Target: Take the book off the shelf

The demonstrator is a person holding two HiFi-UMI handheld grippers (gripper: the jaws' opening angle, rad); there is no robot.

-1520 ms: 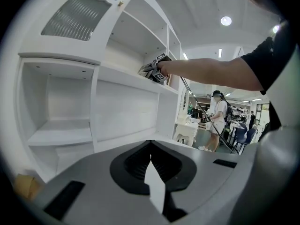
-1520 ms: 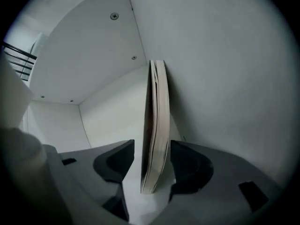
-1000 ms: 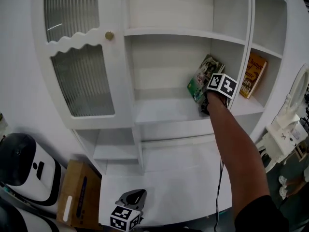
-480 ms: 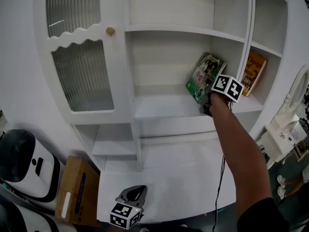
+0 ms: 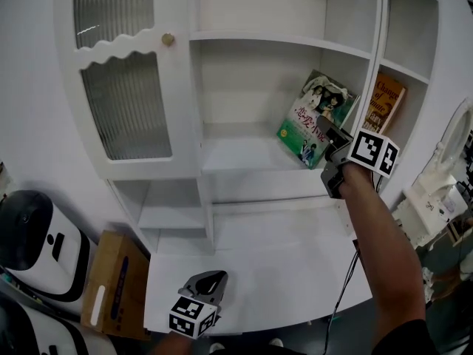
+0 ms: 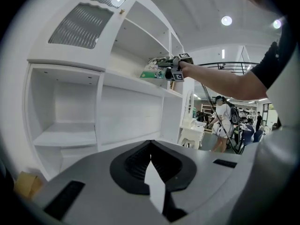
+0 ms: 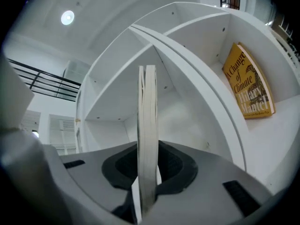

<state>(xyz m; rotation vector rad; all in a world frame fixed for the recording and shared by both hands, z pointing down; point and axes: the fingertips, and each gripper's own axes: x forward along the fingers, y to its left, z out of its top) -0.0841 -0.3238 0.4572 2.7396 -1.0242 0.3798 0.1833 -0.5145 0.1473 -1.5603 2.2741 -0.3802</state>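
- The right gripper's (image 7: pixel 148 168) jaws, which had just been closing, clamped the edge of the green book (image 5: pixel 313 117).
- An orange book (image 7: pixel 247 81) in the next compartment read "A Change of Climate", Hilary Mantel.
- The green book had left the side wall and tilted over the shelf's (image 5: pixel 236 161) front edge.
- The outstretched right arm had drawn back; the left gripper (image 5: pixel 209 281), jaws together and empty, hung over the bench (image 5: pixel 288 265).

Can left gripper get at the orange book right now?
Probably not easily: the left gripper sits low over the desk, shut, and the right gripper, clamped on the green book, lies with its arm across the way to the orange book.
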